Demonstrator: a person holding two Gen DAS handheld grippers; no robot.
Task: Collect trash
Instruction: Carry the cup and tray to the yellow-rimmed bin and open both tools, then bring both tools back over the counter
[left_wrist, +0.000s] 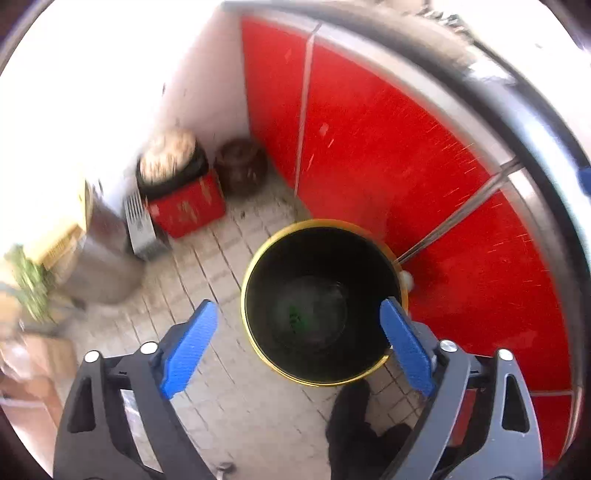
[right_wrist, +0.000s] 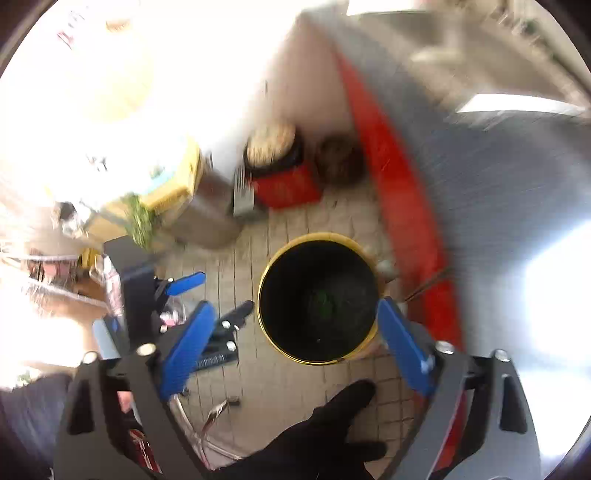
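A round bin with a yellow rim (left_wrist: 258, 254) and a black inside stands on the tiled floor next to a red cabinet; it also shows in the right wrist view (right_wrist: 269, 266). Something green (left_wrist: 297, 319) lies at its bottom, too dim to name. My left gripper (left_wrist: 299, 312) is open and empty, held above the bin's mouth. My right gripper (right_wrist: 295, 312) is open and empty, also above the bin. The left gripper (right_wrist: 207, 291) shows in the right wrist view, left of the bin.
Red cabinet doors (left_wrist: 388, 147) curve along the right under a steel counter edge. A red box (left_wrist: 188, 206) with a dark bag on it, a brown pot (left_wrist: 242, 166) and a metal can (left_wrist: 107, 254) stand in the far corner. A small scrap (right_wrist: 218, 408) lies on the tiles.
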